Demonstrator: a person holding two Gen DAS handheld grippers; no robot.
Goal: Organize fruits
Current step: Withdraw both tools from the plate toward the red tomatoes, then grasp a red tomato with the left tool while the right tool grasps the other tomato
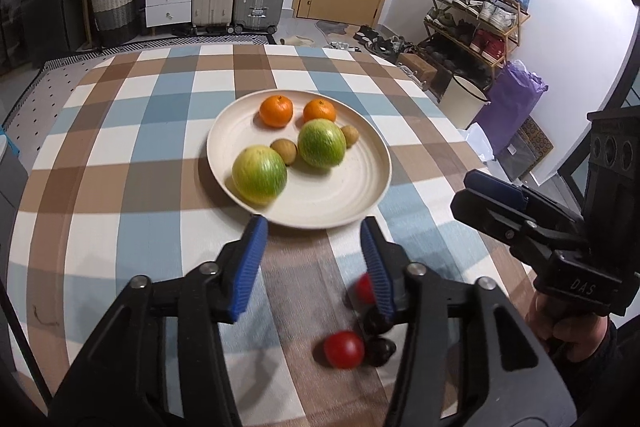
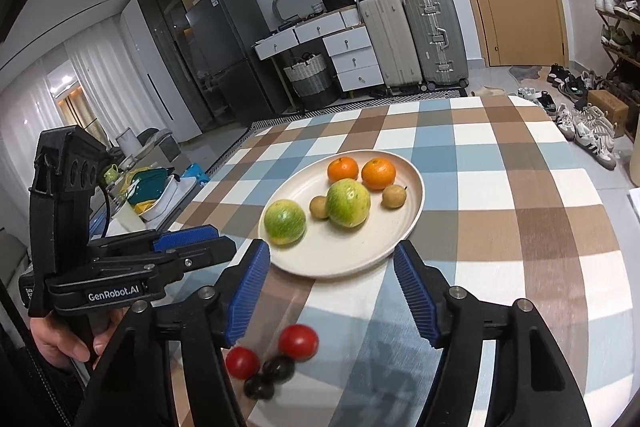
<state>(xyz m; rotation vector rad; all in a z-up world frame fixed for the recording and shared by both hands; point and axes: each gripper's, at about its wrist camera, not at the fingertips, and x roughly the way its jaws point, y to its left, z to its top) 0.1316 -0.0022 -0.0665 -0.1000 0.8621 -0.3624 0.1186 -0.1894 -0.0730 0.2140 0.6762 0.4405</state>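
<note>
A cream plate point(image 1: 344, 195) point(image 2: 344, 255) on the checked tablecloth holds two oranges point(image 1: 276, 111) point(image 2: 378, 173), two green citrus fruits point(image 1: 259, 174) point(image 2: 347, 202) and two small brown fruits point(image 1: 284, 151) point(image 2: 319, 207). Nearer me on the cloth lie two red cherry tomatoes point(image 1: 344, 349) point(image 2: 298, 341) and two dark small fruits point(image 1: 380, 347) point(image 2: 278, 369). My left gripper point(image 1: 314, 227) is open and empty just short of the plate's near rim. My right gripper point(image 2: 332, 251) is open and empty above the tomatoes; it also shows in the left wrist view point(image 1: 492, 195).
The table's far edge point(image 1: 256, 47) faces suitcases, drawers and a door. A shoe rack point(image 1: 476, 15) and a white bin point(image 1: 464, 99) stand to the right of the table. A fridge and cluttered boxes point(image 2: 152, 183) are to the left.
</note>
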